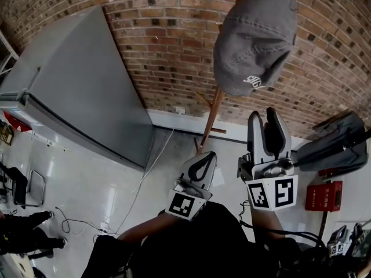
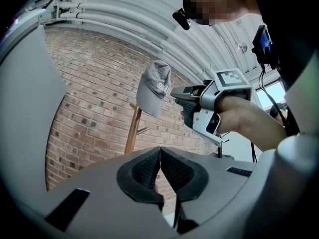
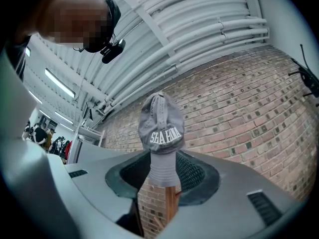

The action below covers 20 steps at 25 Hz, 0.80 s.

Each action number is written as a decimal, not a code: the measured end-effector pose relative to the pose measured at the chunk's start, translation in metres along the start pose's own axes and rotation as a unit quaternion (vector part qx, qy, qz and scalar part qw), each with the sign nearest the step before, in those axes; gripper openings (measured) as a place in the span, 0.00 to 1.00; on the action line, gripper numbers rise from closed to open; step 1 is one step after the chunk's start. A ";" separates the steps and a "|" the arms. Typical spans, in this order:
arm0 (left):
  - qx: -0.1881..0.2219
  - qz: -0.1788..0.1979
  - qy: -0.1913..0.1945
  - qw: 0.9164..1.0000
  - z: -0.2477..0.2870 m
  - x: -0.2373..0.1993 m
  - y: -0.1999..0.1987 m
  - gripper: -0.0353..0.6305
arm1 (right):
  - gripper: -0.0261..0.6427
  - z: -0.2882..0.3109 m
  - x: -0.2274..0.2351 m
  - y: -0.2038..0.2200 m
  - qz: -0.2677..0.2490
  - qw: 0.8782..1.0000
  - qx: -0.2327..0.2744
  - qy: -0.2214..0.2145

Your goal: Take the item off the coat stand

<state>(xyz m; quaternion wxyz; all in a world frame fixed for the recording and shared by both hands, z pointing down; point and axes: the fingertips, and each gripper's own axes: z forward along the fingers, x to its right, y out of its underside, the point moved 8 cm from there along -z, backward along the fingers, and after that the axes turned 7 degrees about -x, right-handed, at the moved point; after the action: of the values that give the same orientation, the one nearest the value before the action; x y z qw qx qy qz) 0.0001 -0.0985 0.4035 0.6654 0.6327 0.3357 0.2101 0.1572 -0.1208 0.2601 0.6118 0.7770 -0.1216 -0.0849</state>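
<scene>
A grey cap [image 1: 255, 36] hangs at the upper right of the head view, on top of a wooden coat stand [image 1: 213, 117] whose pole slants down toward the middle of the frame in front of a brick wall [image 1: 168, 51]. Below the cap, right of centre, the right gripper [image 1: 264, 120] points up toward it with its jaws standing apart. In the right gripper view the cap's brim lines up in the gap between them, but the pads do not press on it, and the left gripper view shows this gripper just to the right of the cap without touching it. The left gripper [image 2: 160, 158] sits lower, near the bottom centre of the head view, and its jaws are drawn together so that the tips meet with nothing between them. A large grey cabinet [image 1: 81, 80] fills the upper left of the head view, and a red box [image 1: 323, 196] lies at the right edge on the pale floor [image 1: 87, 184].
</scene>
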 end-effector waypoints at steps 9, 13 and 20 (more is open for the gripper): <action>0.009 0.001 -0.013 1.000 -0.003 -0.007 -0.002 0.08 | 0.29 0.012 0.005 -0.010 0.016 1.000 0.005 -0.008; 0.011 0.001 -0.018 1.000 -0.008 -0.009 0.000 0.08 | 0.30 0.018 0.007 -0.018 0.014 1.000 0.017 -0.008; 0.013 -0.005 -0.034 0.999 -0.019 -0.010 0.001 0.08 | 0.31 0.027 0.008 -0.023 0.002 1.000 0.020 -0.021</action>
<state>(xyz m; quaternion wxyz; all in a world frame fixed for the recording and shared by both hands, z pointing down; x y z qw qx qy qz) -0.0197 -0.0921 0.4064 0.6689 0.6465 0.3192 0.1808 0.1588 -0.1429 0.2312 0.5941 0.7866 -0.1375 -0.0971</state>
